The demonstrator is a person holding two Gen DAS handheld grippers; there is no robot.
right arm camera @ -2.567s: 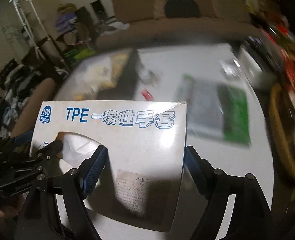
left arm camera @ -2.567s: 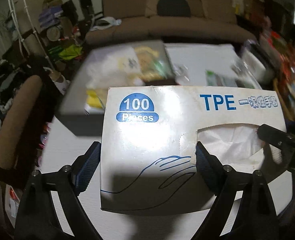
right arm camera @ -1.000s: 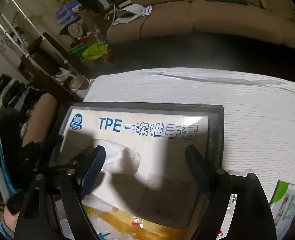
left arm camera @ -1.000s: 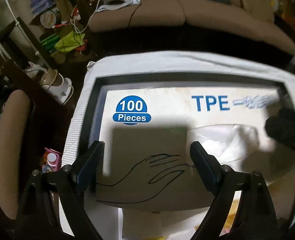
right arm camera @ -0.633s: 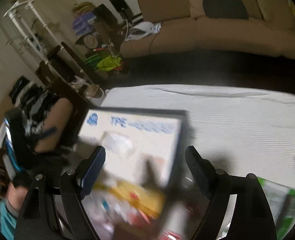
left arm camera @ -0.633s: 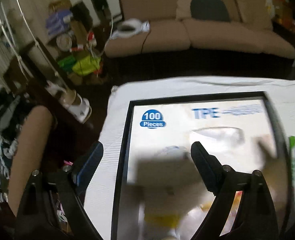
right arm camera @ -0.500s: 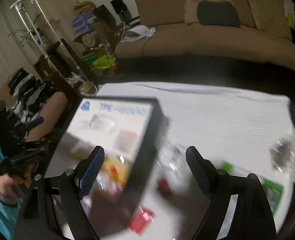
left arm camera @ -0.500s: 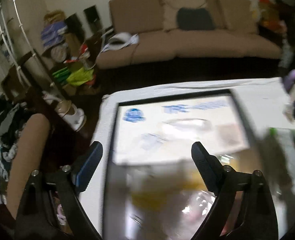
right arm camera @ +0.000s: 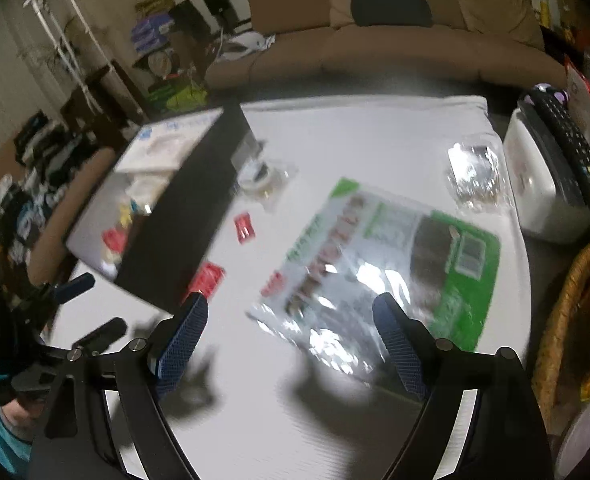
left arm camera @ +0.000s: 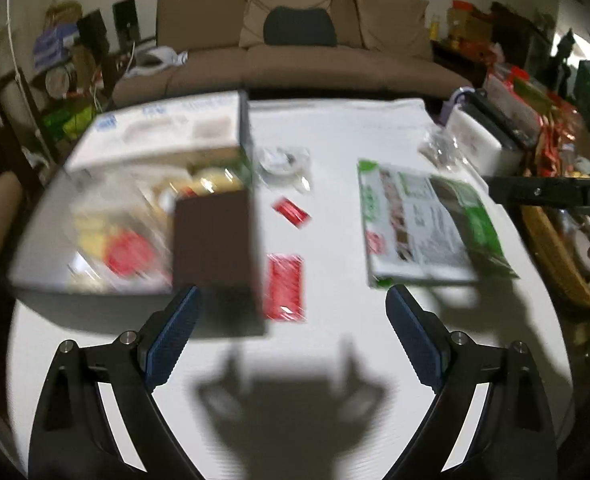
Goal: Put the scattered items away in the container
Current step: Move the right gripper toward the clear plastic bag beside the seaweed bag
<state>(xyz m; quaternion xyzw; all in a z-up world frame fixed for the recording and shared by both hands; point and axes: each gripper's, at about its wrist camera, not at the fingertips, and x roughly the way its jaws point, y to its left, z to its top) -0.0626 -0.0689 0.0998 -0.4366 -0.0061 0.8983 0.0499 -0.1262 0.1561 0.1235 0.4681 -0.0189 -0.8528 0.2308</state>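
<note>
Between pickups: left gripper (left arm camera: 291, 332) and right gripper (right arm camera: 289, 330) both gape wide, empty. Glove box (left arm camera: 163, 136) lies inside the dark container (left arm camera: 215, 240). Green packet (right arm camera: 387, 276), on the table just below the right gripper, looks the likely next grab.

Hardly any print can be read here; motion blur smears nearly all of it.

Only the letters "DA" show, white on the black bar of the right hand-held gripper (left arm camera: 551, 194) at the right edge of the left wrist view, cut off by the frame. The blue print on the white glove box (left arm camera: 163, 130) in the dark container (left arm camera: 215, 240), and the wording on the green-and-white packet (right arm camera: 379, 276) right of that container on the worktop (left arm camera: 335, 128), are too blurred to make out.
</note>
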